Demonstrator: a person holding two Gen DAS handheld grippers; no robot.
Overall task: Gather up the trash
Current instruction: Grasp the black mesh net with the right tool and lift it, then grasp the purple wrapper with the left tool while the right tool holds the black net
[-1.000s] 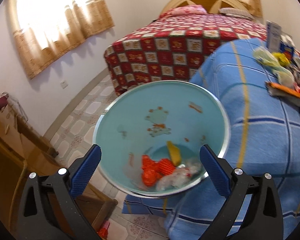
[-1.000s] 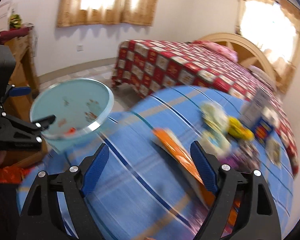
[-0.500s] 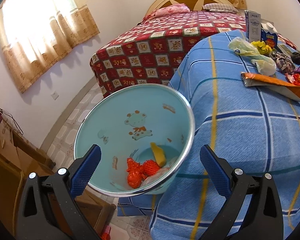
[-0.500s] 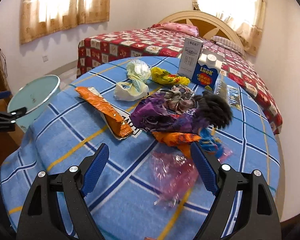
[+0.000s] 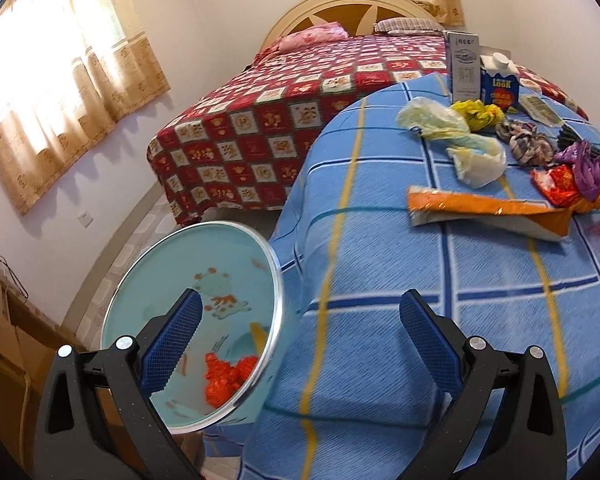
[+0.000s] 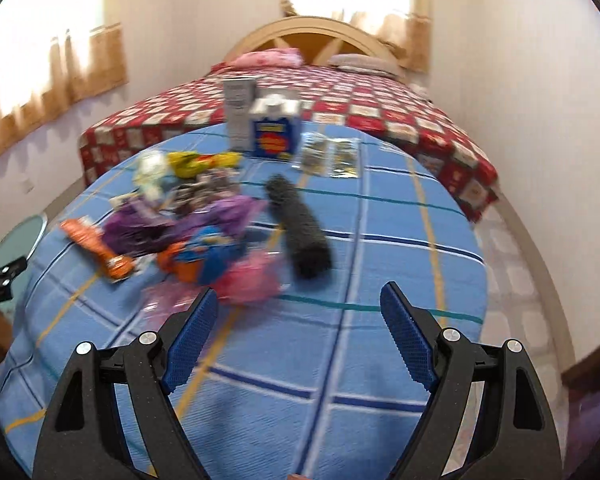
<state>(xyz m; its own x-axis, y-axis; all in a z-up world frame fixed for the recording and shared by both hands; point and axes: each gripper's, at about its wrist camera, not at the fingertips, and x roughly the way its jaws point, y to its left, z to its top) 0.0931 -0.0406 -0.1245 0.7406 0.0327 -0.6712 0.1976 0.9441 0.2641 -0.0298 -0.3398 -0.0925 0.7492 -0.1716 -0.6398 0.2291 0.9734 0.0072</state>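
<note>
Two blue-padded fingers of the left gripper (image 5: 300,320) stand wide apart in the left wrist view, and nothing sits between them. A light blue trash bin (image 5: 180,264) with a shiny rim is low on the left, beside the near left edge of the table with the blue checked cloth (image 5: 380,320). The left finger shows in front of the bin's mouth; I cannot tell if it touches the bin. Inside the bin lie orange-red scraps (image 5: 224,376) and a yellow piece (image 5: 258,334). On the far right part of the cloth lies trash: an orange wrapper (image 5: 472,208), a pale plastic bag (image 5: 460,136), a yellow wrapper (image 5: 476,110) and a purple wrapper (image 5: 584,160). A grey box (image 5: 462,64) and a blue carton (image 5: 499,88) stand at the far edge. A bed with a red checked cover (image 5: 280,120) is behind.

In the blurry right wrist view, the right gripper (image 6: 300,320) is spread wide and empty above the near middle of the cloth. The trash pile is toward the left, with a pink bag (image 6: 248,280) nearest the left finger. A dark fuzzy thing (image 6: 300,224) lies in the middle. The bin (image 6: 16,240) peeks out past the left edge.
</note>
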